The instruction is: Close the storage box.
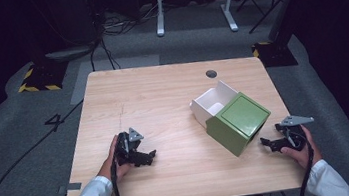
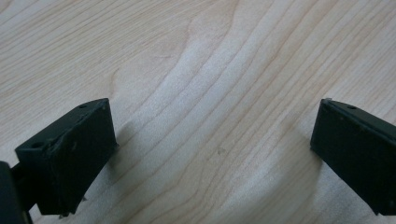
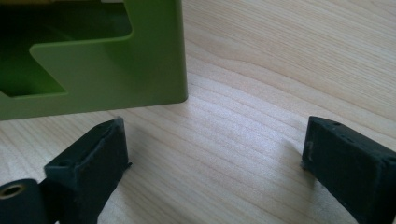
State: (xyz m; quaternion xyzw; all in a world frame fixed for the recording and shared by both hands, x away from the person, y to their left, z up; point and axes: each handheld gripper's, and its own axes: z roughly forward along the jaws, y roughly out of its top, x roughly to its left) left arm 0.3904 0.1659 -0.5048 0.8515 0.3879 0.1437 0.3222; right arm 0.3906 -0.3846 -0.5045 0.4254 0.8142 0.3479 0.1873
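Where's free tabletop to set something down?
The far-left part of the light wooden table, beyond the left gripper, is bare. So is the near-centre strip between the left gripper and the green and white box. It is crowded at the right, between the box and the right gripper.

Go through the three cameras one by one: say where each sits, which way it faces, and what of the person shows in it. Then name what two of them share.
High view: above the person's side, looking forward and down on the light wooden table; both forearms, left gripper and right gripper show.
Left gripper view: rides the left gripper, facing bare tabletop between open jaws.
Right gripper view: rides the right gripper, facing the green box between open jaws.
Shared: the high and right gripper views both show the green box.
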